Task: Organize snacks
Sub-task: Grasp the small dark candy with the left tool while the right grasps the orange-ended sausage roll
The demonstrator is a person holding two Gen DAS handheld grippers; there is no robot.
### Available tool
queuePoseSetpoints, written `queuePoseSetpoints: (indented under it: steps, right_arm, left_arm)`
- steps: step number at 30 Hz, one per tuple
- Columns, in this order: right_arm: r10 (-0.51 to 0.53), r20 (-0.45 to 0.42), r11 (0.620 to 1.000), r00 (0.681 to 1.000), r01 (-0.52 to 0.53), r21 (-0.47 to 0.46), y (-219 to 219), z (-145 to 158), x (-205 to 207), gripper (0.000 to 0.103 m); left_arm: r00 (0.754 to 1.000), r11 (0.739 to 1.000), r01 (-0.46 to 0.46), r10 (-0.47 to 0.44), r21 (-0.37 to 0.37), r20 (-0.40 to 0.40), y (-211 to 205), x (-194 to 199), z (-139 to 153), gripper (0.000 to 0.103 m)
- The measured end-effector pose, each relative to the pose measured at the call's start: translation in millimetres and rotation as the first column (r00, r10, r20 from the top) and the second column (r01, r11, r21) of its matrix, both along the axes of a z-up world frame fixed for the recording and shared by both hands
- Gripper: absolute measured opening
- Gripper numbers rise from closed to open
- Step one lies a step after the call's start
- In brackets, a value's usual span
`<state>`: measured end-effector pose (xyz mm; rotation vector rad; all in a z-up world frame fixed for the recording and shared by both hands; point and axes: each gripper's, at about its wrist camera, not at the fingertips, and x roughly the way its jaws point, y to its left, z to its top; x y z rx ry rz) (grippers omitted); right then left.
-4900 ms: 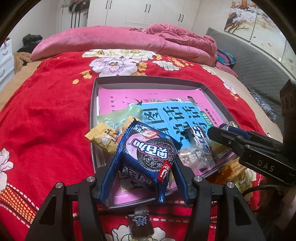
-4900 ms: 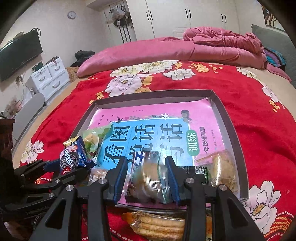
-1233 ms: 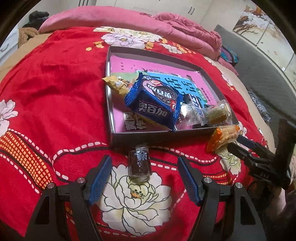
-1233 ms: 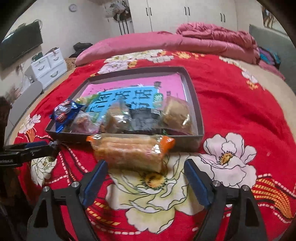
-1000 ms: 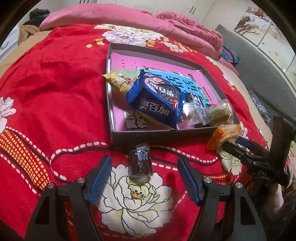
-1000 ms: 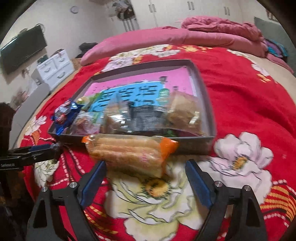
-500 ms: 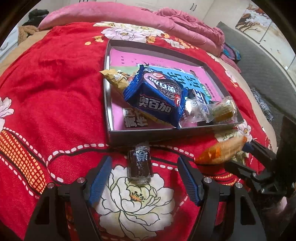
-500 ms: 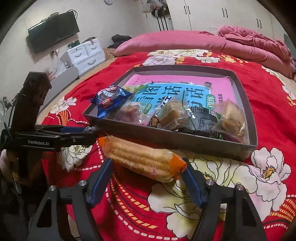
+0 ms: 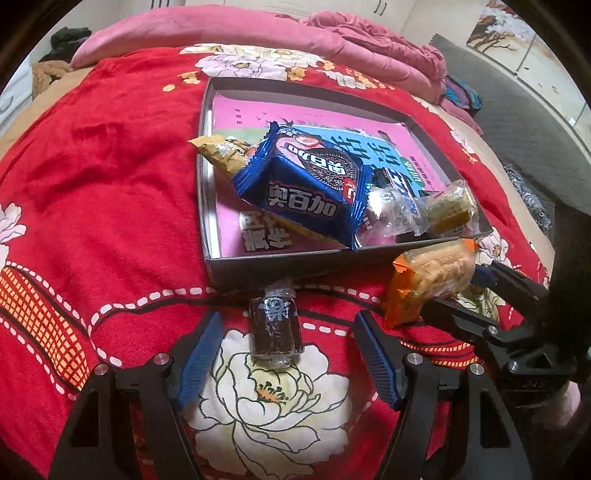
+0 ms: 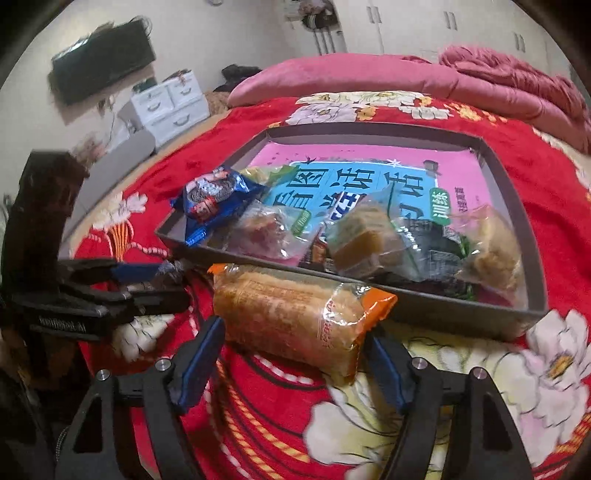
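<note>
A grey tray (image 9: 280, 264) on the red bed holds a blue cookie pack (image 9: 306, 184), a yellow packet (image 9: 221, 153) and several clear-wrapped cakes (image 9: 447, 210). My left gripper (image 9: 288, 354) is open around a small dark wrapped candy (image 9: 275, 326) lying on the blanket before the tray. My right gripper (image 10: 295, 354) holds a long orange-wrapped biscuit pack (image 10: 295, 314) between its fingers, raised near the tray's front wall (image 10: 443, 306). The pack also shows in the left wrist view (image 9: 432, 277). The tray's cakes (image 10: 365, 240) and blue pack (image 10: 214, 199) show in the right view.
A pink and blue book (image 9: 332, 122) lines the tray floor. Pink bedding (image 9: 295, 33) is piled at the far end of the bed. White drawers (image 10: 173, 103) and a wall television (image 10: 103, 62) stand beyond the bed's left side.
My right gripper has closed in on the orange biscuit pack and lifted it toward the tray's front wall. My left gripper has stayed open around the dark candy.
</note>
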<state>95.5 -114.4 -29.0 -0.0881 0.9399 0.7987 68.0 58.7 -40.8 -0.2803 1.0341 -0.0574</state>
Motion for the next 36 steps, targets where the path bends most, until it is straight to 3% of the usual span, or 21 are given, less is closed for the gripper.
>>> queuePoseSetpoints:
  steps: [6,11,12,13,15,19,24,34,35,36]
  right_arm:
    - [-0.04,-0.032,0.999,0.999,0.04,0.023,15.0,-4.2,0.7,0.08]
    - [-0.002,-0.08,0.993,0.997,0.012,0.121,12.2,-6.2,3.0,0.063]
    - [0.0,-0.087,0.992,0.996,0.011,0.129,11.5,-5.9,2.5,0.06]
    - [0.001,-0.092,0.99,0.996,0.011,0.138,10.3,-4.9,2.1,0.057]
    - [0.013,-0.102,0.986,0.995,0.004,0.169,7.4,-1.3,0.1,0.055]
    - [0.02,-0.098,0.978,0.995,0.001,0.209,0.3,9.5,-8.0,0.051]
    - [-0.031,-0.1,0.967,0.994,0.055,0.247,-17.8,22.5,-7.7,0.051]
    - [-0.17,-0.016,0.95,0.985,0.169,0.263,-50.1,57.3,1.9,0.05]
    - [-0.181,-0.007,0.95,0.983,0.177,0.258,-51.8,59.6,2.8,0.047]
    - [-0.186,-0.003,0.949,0.983,0.181,0.257,-54.2,61.4,3.9,0.035]
  left_arm:
    - [1.0,1.0,-0.001,0.001,0.006,-0.001,-1.4,2.1,-1.0,0.074]
    - [1.0,1.0,-0.018,0.018,-0.013,0.006,-0.3,4.6,-1.8,0.071]
    - [1.0,1.0,-0.021,0.021,-0.013,0.007,-0.3,4.5,-1.3,0.06]
    - [1.0,1.0,-0.024,0.024,-0.005,0.005,-0.6,5.9,-1.1,0.043]
    - [1.0,1.0,-0.025,0.025,0.001,-0.002,-1.0,7.6,-2.1,0.027]
    - [1.0,0.999,-0.01,0.01,-0.048,0.003,0.0,5.7,0.0,0.026]
    - [0.999,0.999,0.012,-0.01,-0.051,0.039,-3.0,-2.9,11.2,0.026]
    - [0.982,0.999,0.019,-0.012,-0.036,0.188,-3.0,-17.6,48.3,0.026]
    - [0.98,0.999,0.016,-0.009,-0.033,0.196,-1.5,-17.7,49.7,0.026]
    - [0.979,1.0,0.011,-0.005,-0.029,0.202,-0.1,-16.6,51.7,0.026]
